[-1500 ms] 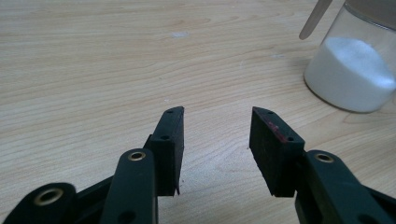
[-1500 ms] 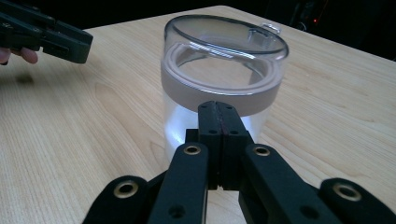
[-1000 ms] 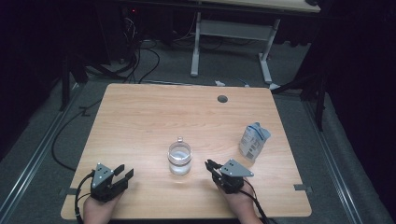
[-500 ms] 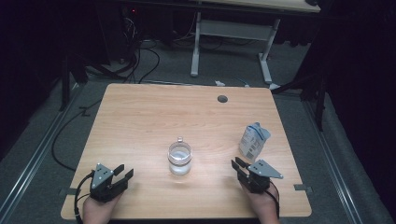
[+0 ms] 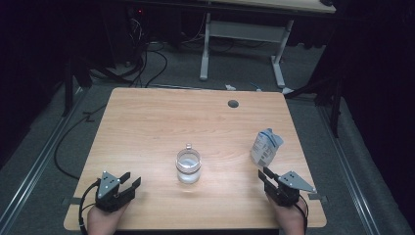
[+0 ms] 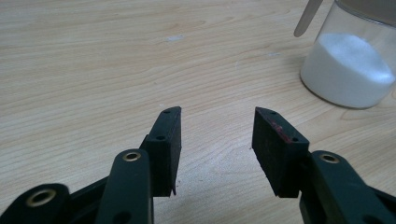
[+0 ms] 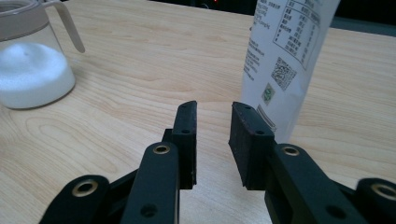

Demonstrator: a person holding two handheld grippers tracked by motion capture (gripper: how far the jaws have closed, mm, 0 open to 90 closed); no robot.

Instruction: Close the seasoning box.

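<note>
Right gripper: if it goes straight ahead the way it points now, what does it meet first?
Probably the white pouch. The right gripper has open jaws with nothing between them, and the pouch stands just ahead, slightly toward the right jaw, so that jaw may touch it first. Depth is uncertain.

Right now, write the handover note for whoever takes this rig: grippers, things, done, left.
Left gripper: open, empty, at the table's near left corner.
Right gripper: jaws just been opening, nothing between them, just short of the white pouch.
Glass jar with white powder: table centre, untouched by either gripper.
Pouch: upright near the right edge, not gripped.
Done: right gripper brought up to the pouch.
Left, likely: grip the pouch; the rest follows.
</note>
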